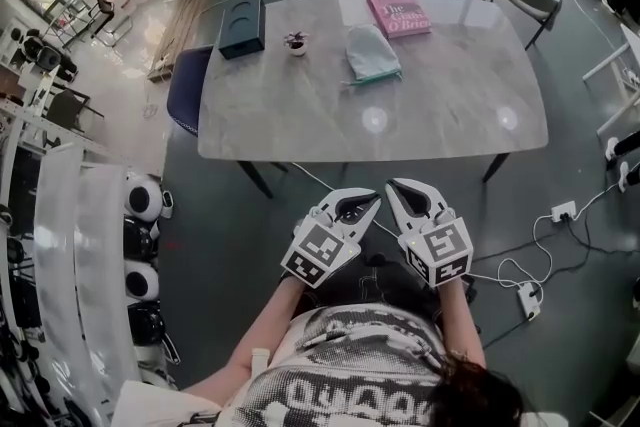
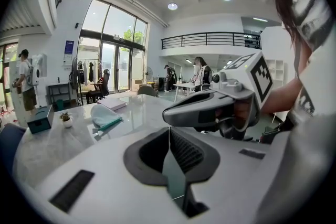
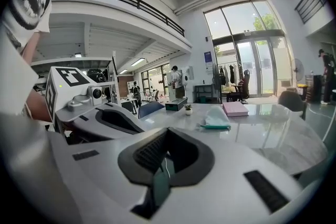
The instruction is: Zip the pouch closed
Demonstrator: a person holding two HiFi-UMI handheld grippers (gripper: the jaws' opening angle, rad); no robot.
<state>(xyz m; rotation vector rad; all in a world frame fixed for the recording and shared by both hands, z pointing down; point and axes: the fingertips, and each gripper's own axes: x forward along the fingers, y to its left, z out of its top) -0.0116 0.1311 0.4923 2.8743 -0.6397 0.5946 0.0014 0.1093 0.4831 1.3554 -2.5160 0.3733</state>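
A: Where's the pouch?

B: The pale pouch (image 1: 372, 53) with a teal edge lies flat on the worktop (image 1: 450, 120), upper middle of the head view. A pink book (image 1: 398, 12) sits just above and right of it. A small potted plant (image 1: 296, 43) is to its left, and a dark box (image 1: 241, 27) is further left.

A: Grippers?

B: The left hand-held gripper (image 1: 366, 205) and right hand-held gripper (image 1: 397, 189) are side by side at lower centre, close to the person's body. Both sit below the worktop's near edge in the frame, well apart from the pouch. In each one's own view the jaws are pressed together with nothing between them.

A: Zip shut or open?

B: Can't call it, the pouch is small in every view. The teal strip along its near edge is probably the zip line. I can't make out a slider or a gap.

A: So how far along?

B: It fits two readings. Either the pouch is lying there with its zip open, or the zip is already closed and the grippers are simply clear of it. Nothing holds or touches the pouch right now. What's done and what's left both hang on that zip, and these views don't settle it. Mark it undetermined.
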